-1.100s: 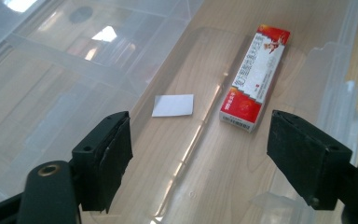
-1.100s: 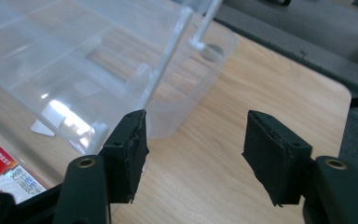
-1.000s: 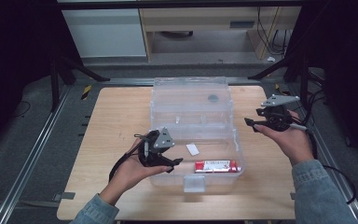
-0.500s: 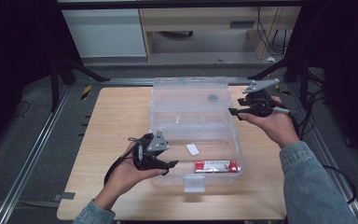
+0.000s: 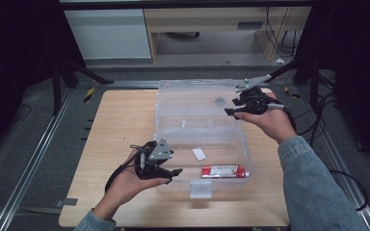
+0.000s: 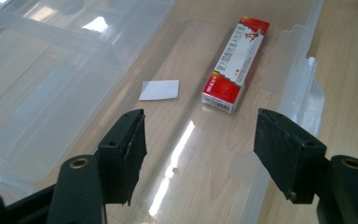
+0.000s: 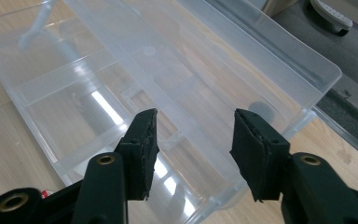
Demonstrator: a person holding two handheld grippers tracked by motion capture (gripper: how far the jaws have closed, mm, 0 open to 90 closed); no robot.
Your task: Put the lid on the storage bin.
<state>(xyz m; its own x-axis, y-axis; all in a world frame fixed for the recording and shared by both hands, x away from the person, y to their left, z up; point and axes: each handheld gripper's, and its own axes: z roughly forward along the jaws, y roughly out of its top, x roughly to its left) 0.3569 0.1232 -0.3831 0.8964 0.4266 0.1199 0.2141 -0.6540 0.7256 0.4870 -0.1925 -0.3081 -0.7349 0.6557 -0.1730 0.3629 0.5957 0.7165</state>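
A clear plastic storage box (image 5: 200, 91) stands open in the middle of the wooden table, its lid (image 7: 270, 42) tipped back at the far side. Inside near the front lies a red and white carton (image 5: 223, 171) (image 6: 235, 65) beside a small white paper slip (image 5: 199, 154) (image 6: 158, 90). My left gripper (image 5: 172, 172) (image 6: 198, 161) is open at the box's front left corner, jaws pointing toward the carton. My right gripper (image 5: 230, 108) (image 7: 193, 149) is open at the lid's right edge, held above the box's far right corner, nothing between its jaws.
The table (image 5: 120, 125) has bare wood left of the box. A latch tab (image 5: 200, 189) juts from the box's front. Metal rails (image 5: 43, 144) run along both table sides, and cables (image 5: 327, 110) trail at the right. Cabinets (image 5: 108, 33) stand behind.
My right gripper has moved left and away from me, from the table's right edge up to the lid's right side. The left gripper has barely shifted.
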